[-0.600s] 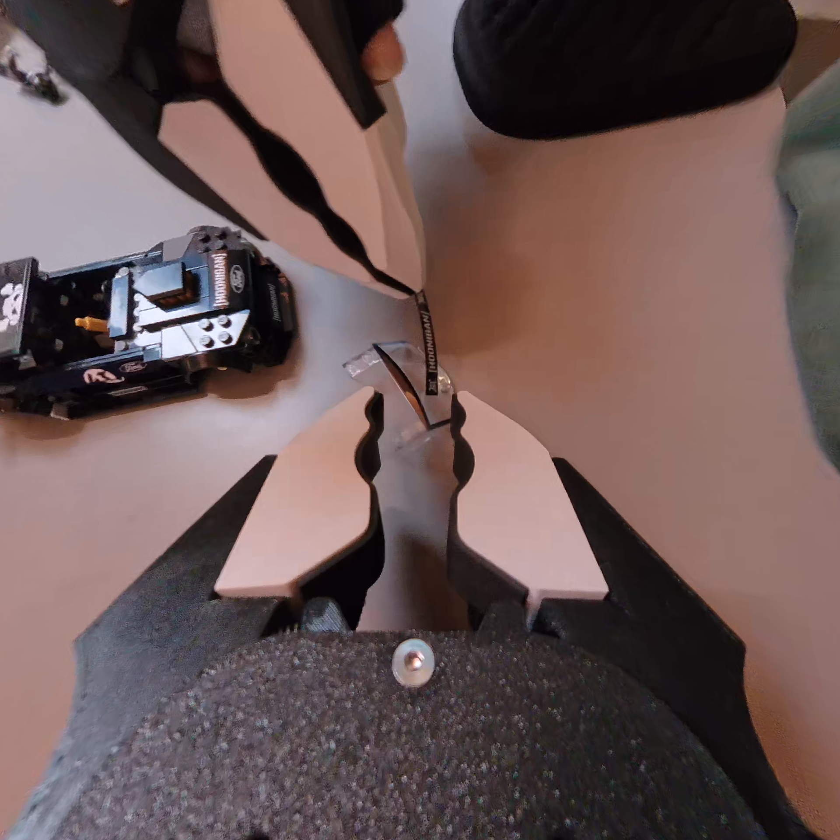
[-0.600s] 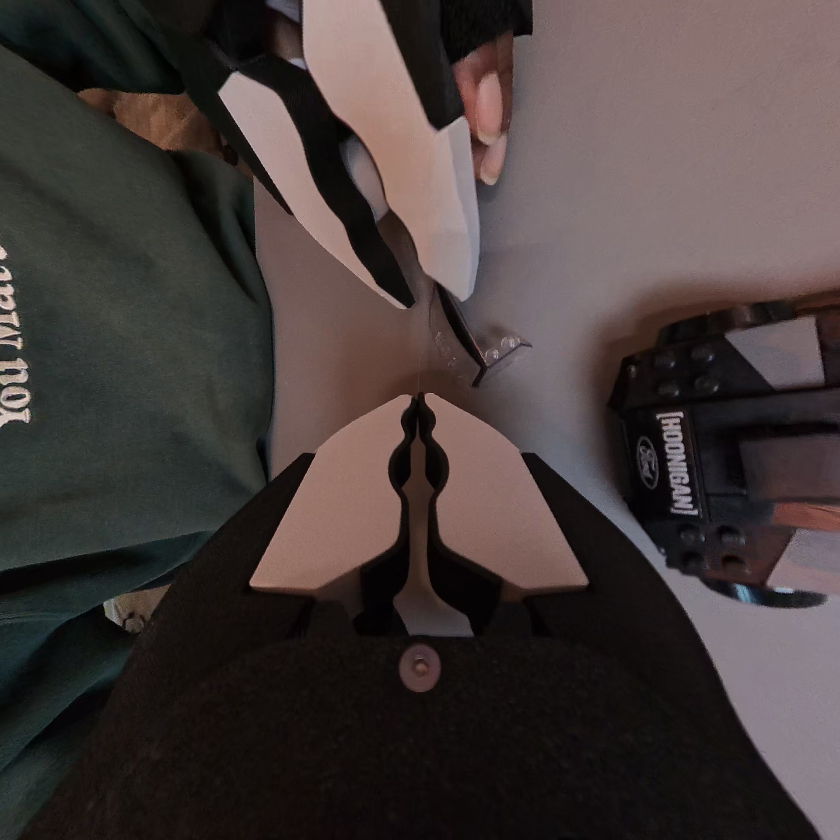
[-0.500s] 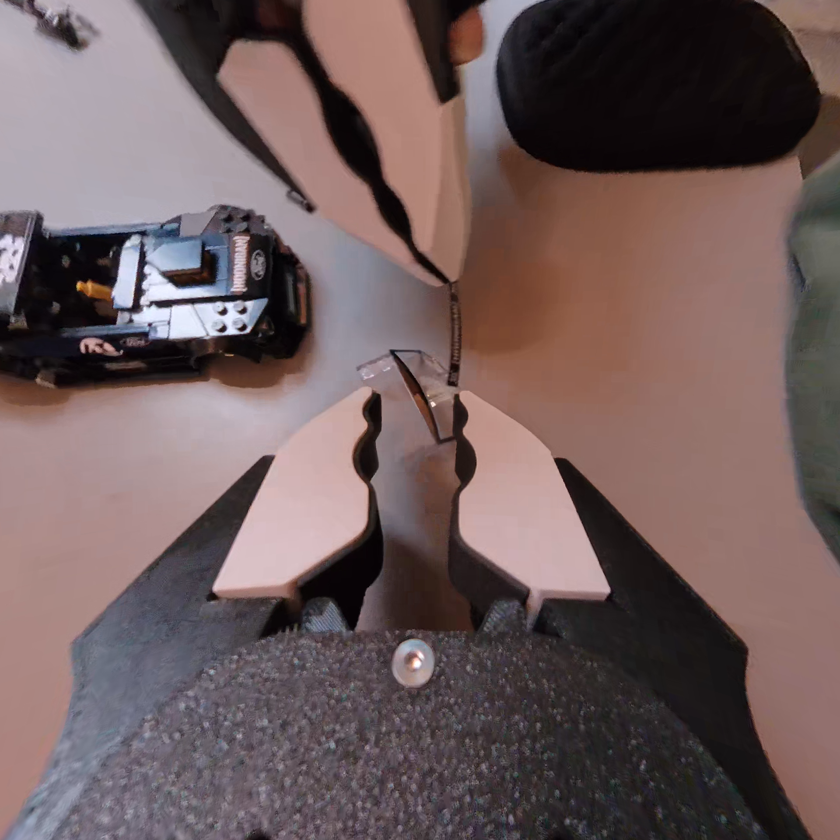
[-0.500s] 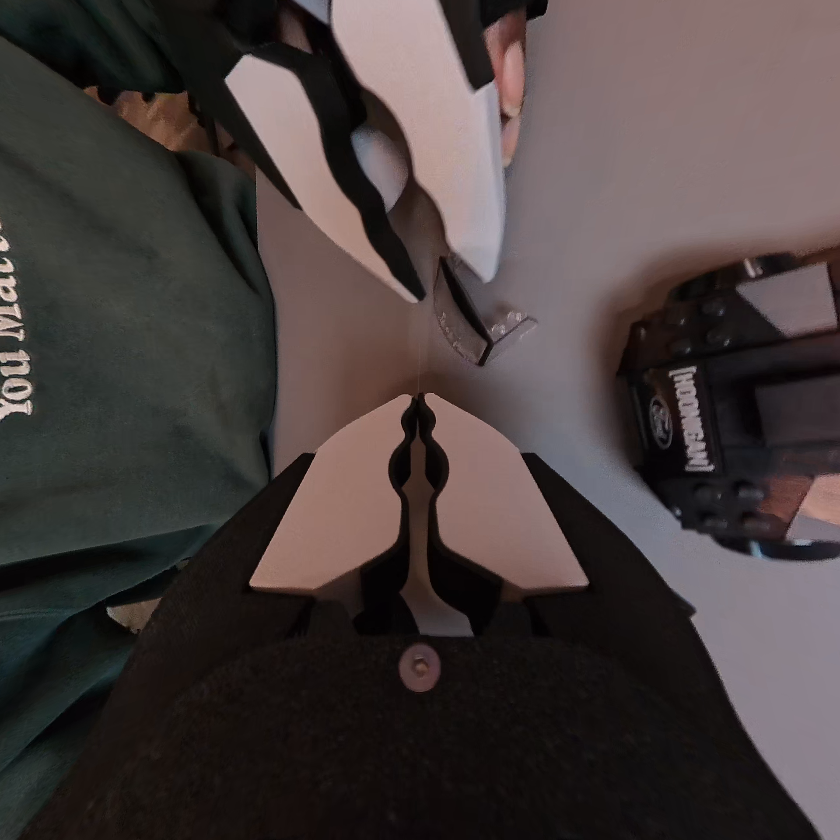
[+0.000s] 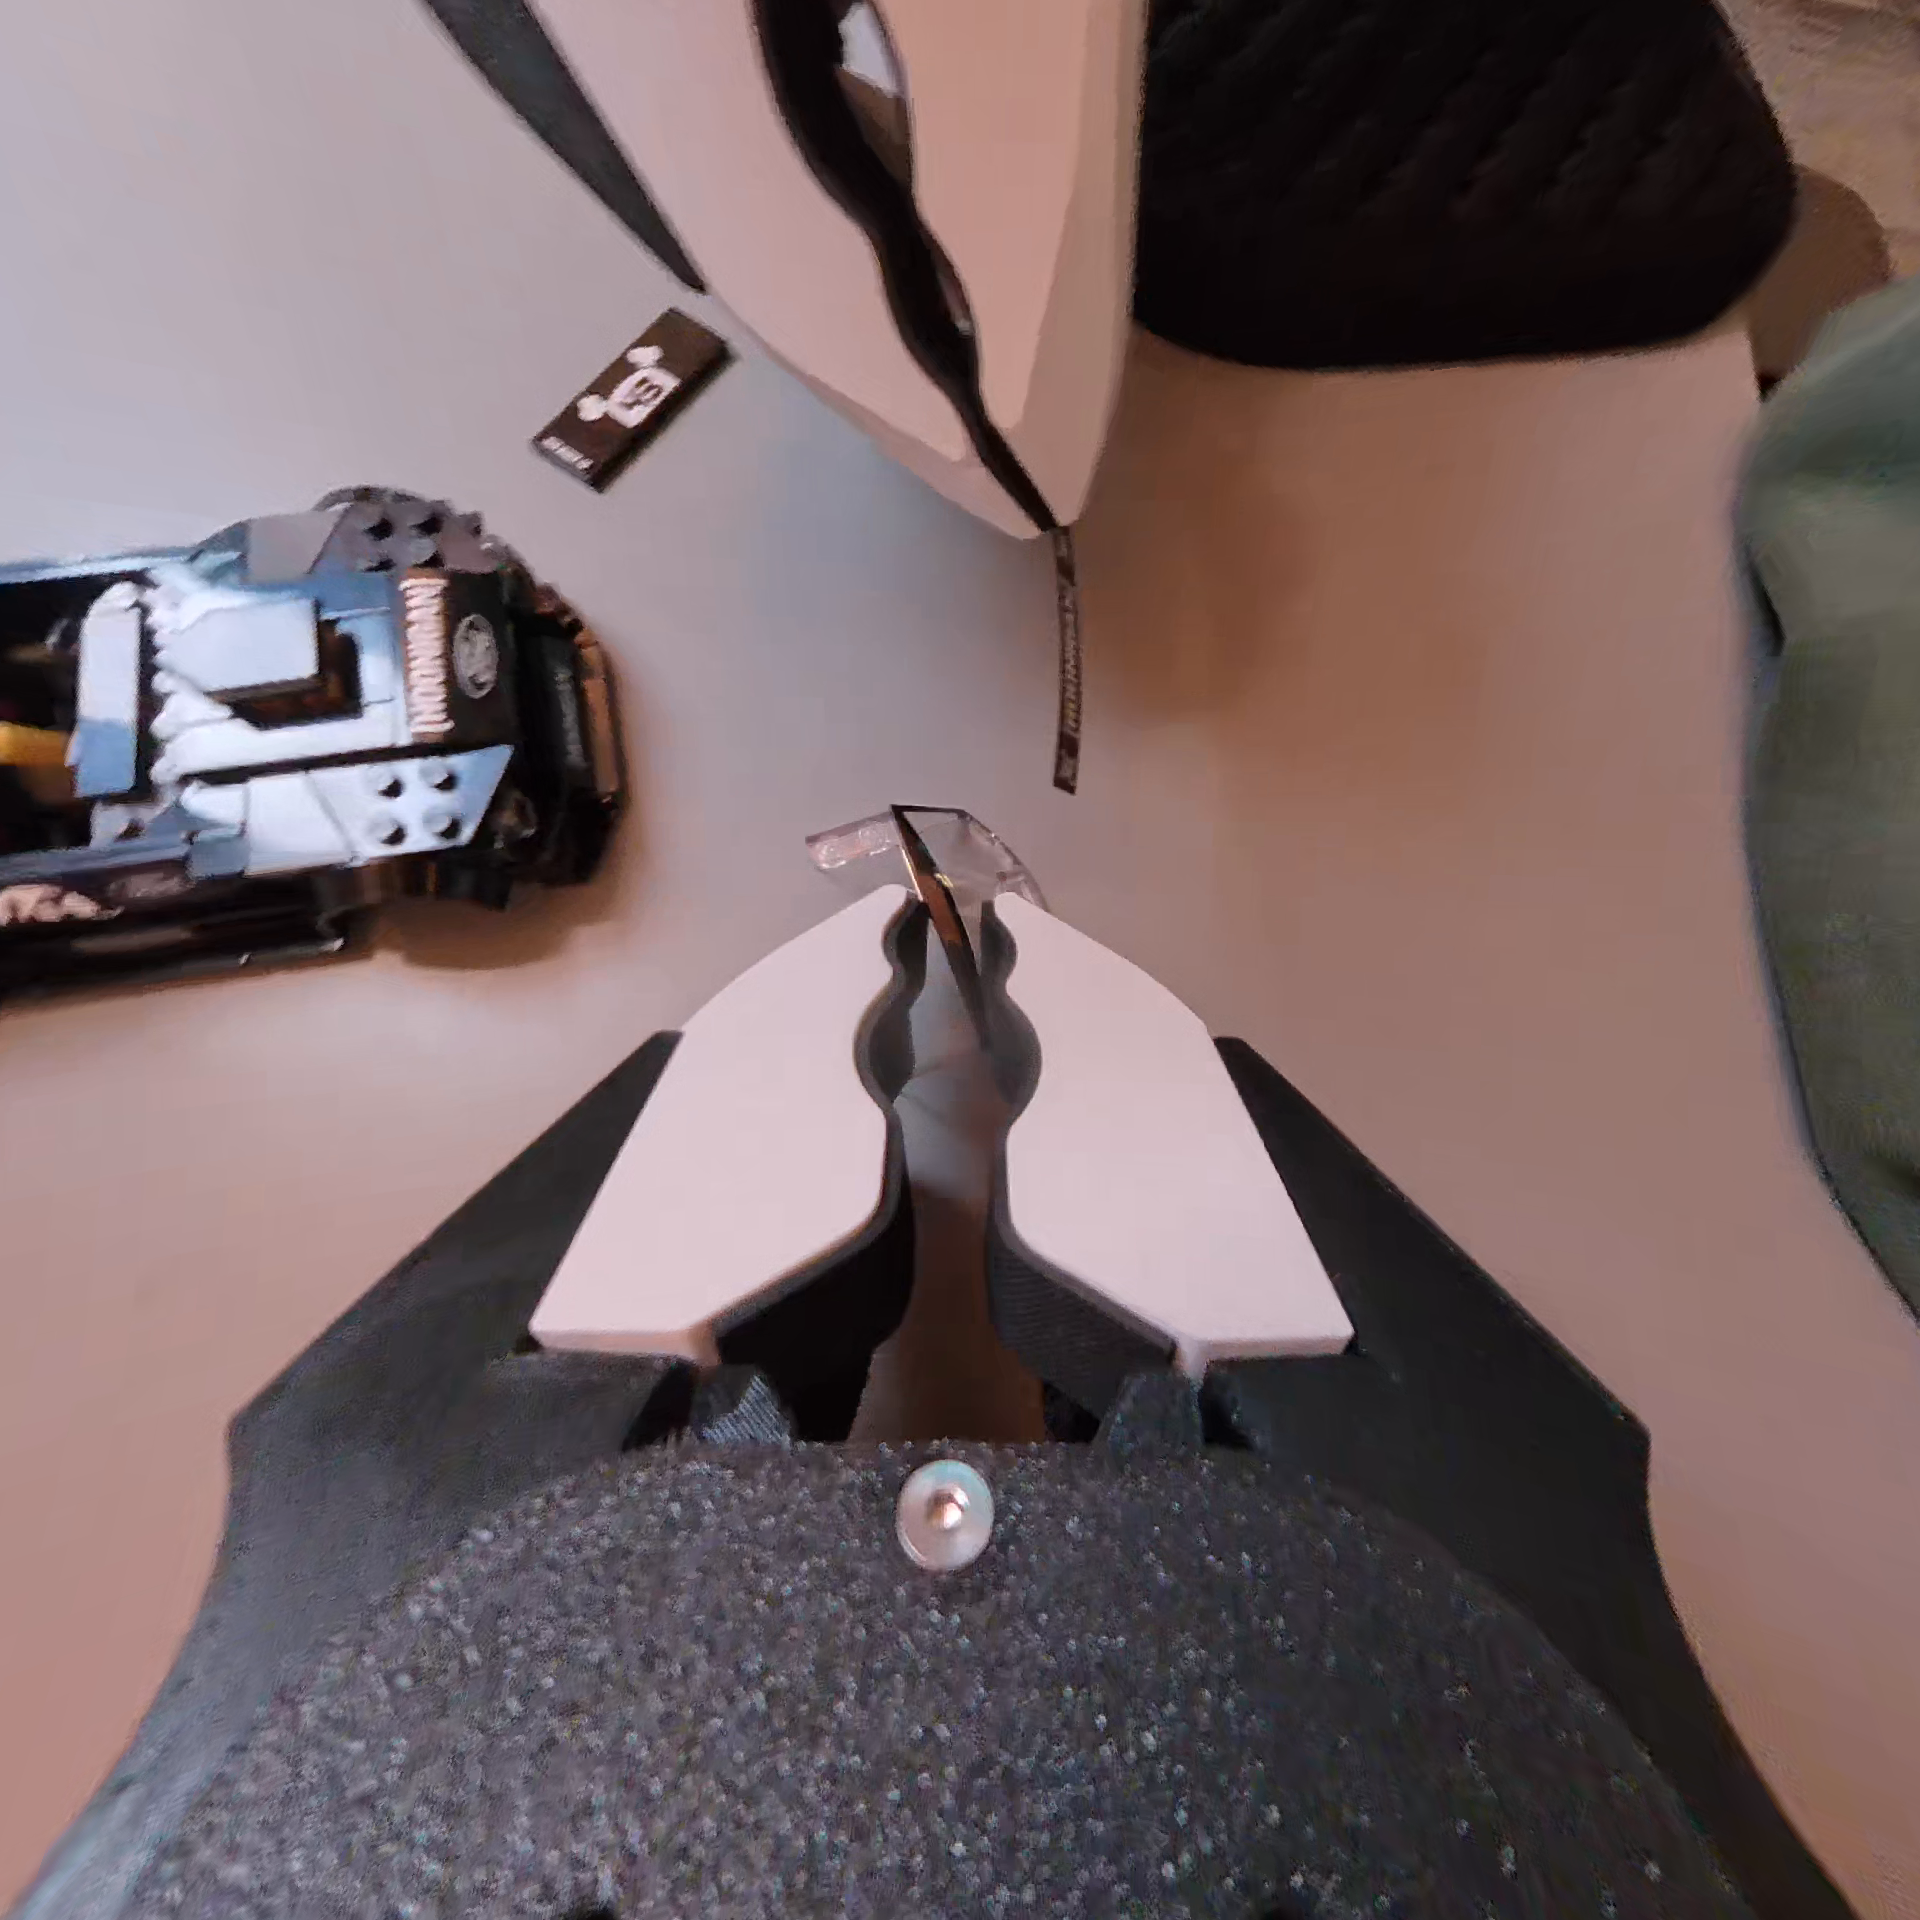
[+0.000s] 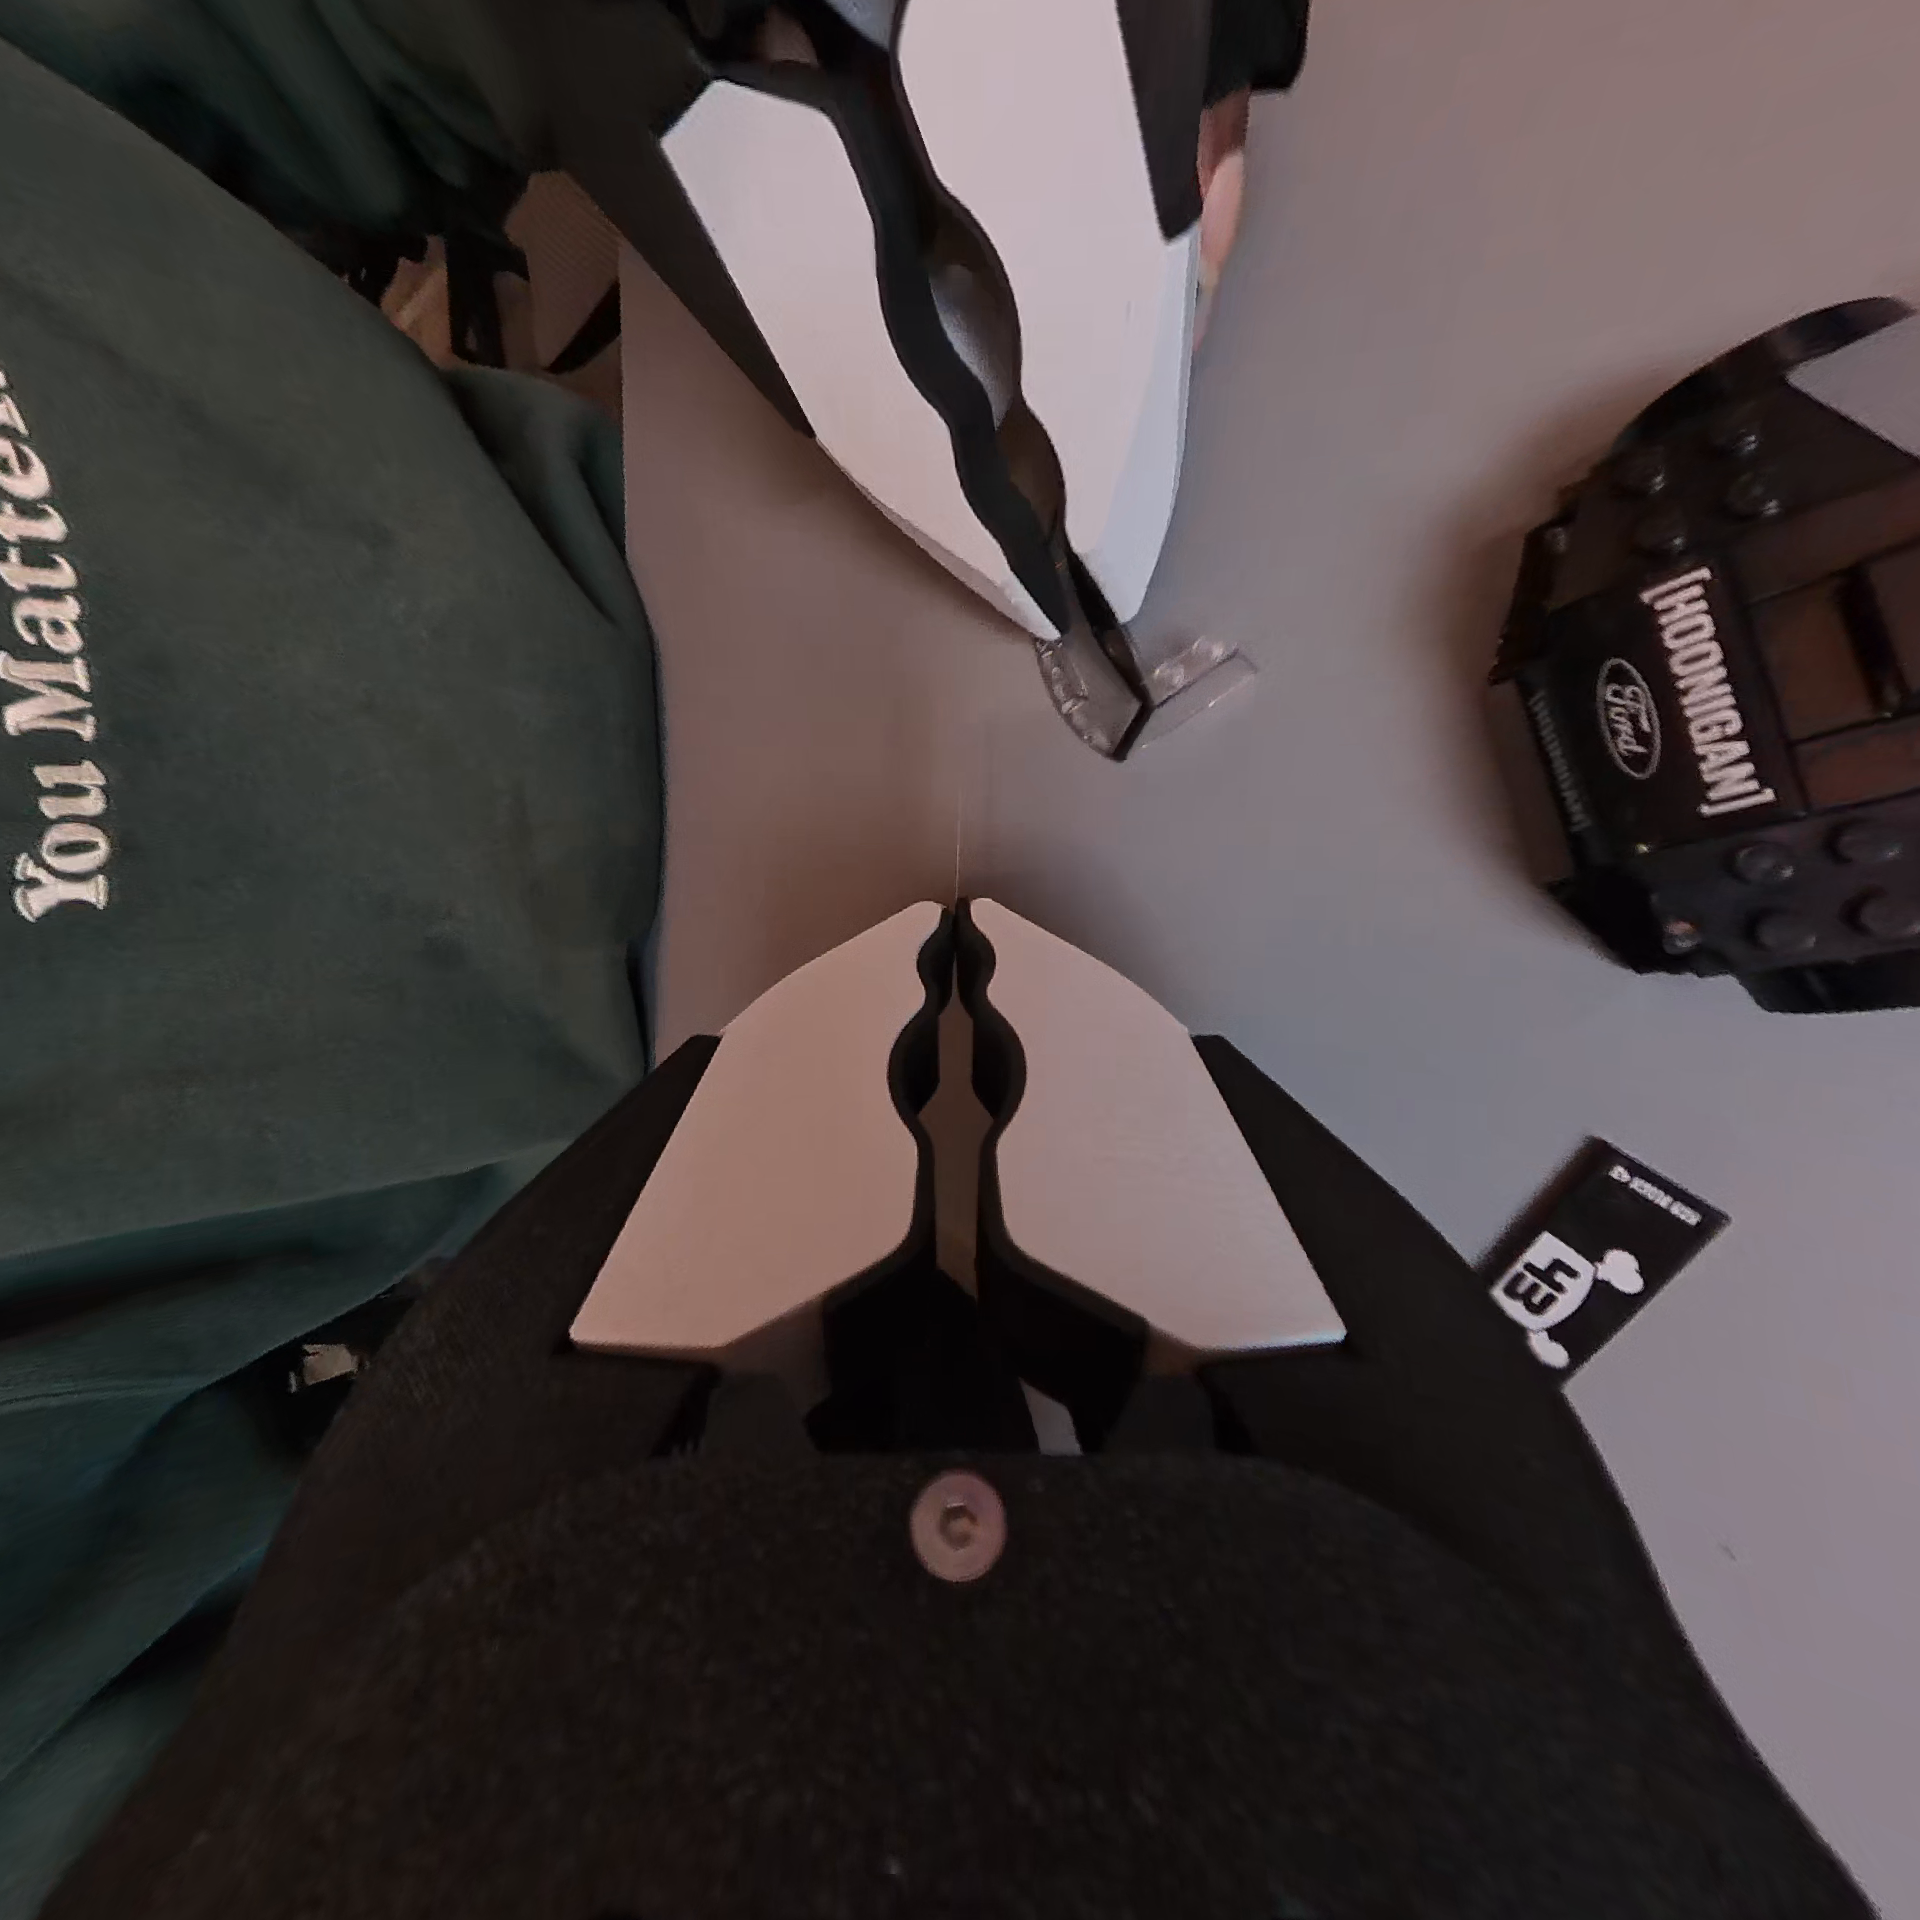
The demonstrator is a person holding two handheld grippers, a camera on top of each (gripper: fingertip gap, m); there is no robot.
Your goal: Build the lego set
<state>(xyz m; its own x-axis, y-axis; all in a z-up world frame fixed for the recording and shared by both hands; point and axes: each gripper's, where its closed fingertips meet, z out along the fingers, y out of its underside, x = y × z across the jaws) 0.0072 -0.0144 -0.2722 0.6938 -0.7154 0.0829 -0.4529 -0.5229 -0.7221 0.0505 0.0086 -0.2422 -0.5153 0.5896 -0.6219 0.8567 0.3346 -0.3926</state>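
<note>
My left gripper (image 5: pixel 940 904) is shut on a clear windscreen piece (image 5: pixel 935 847) with a black edge, held just above the table. In the right wrist view it (image 6: pixel 1081 634) grips that piece (image 6: pixel 1174 696) from above. My right gripper (image 6: pixel 956 906) is shut on a thin black sticker strip (image 5: pixel 1065 665), which the right wrist view shows edge-on as a fine line (image 6: pixel 962 831). In the left wrist view the right gripper (image 5: pixel 1044 520) hangs the strip just above the windscreen, apart from it. The black lego car (image 5: pixel 312 727) lies at the left; its nose shows in the right wrist view (image 6: pixel 1714 727).
A loose black tile with a white printed figure (image 5: pixel 634 400) lies on the table beyond the car, and shows in the right wrist view (image 6: pixel 1600 1257). A person in a green sweatshirt (image 6: pixel 312 727) sits at the table edge. A black padded shape (image 5: pixel 1455 177) is behind the right gripper. About 6 cm separates my left fingertips from my right.
My left gripper's fingers have closed in on the windscreen piece. The right gripper has drawn the sticker strip up and away from it. The black tile has come into view.
</note>
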